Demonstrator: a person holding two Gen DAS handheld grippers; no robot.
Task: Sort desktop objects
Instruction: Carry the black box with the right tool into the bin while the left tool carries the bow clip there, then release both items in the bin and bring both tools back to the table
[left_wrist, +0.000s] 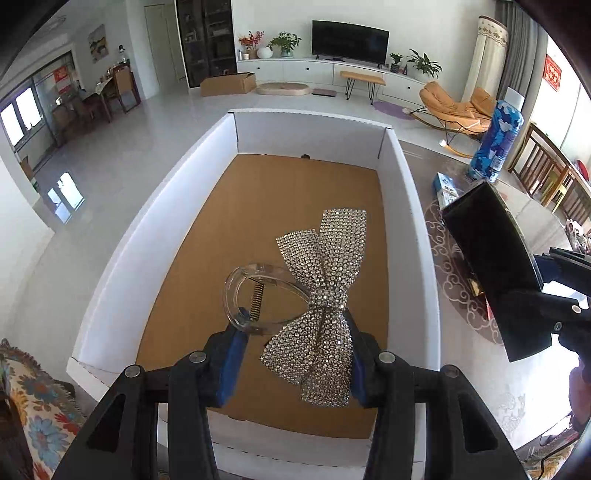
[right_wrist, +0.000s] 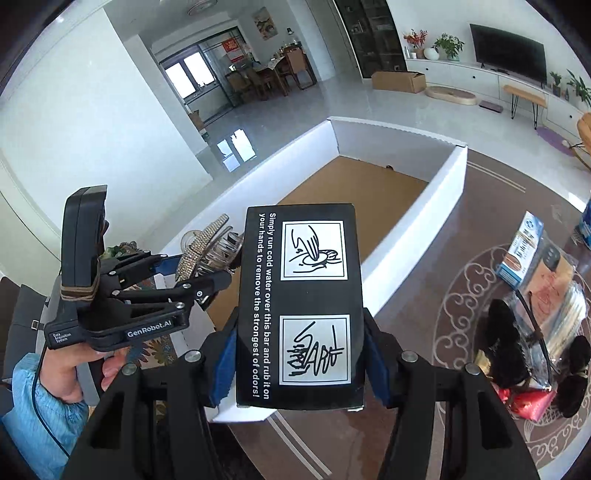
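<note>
Over the white box (left_wrist: 391, 206) on our patterned table (right_wrist: 436, 229), left gripper (left_wrist: 291, 354) clamps the rhinestone bow clip (left_wrist: 325, 291); right gripper (right_wrist: 299, 369) clamps the black carton (right_wrist: 299, 295), tiled living room behind.

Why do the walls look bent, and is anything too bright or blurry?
Left wrist view: fisheye lens bows the white-walled cardboard box and darkens the corners; the rhinestone bow hair clip stays sharp. Right wrist view: the window is overexposed, yet the black printed box reads crisply.

Bow hair clip (left_wrist: 321, 306): silver rhinestone grid, clear plastic clasp. Carton (left_wrist: 122, 266): white walls, brown floor. Black box (right_wrist: 306, 306): white lettering, two white-framed line drawings. Bench (right_wrist: 424, 325): brown, white scroll pattern. Can (left_wrist: 496, 142) at 2 o'clock: blue with white patches.
</note>
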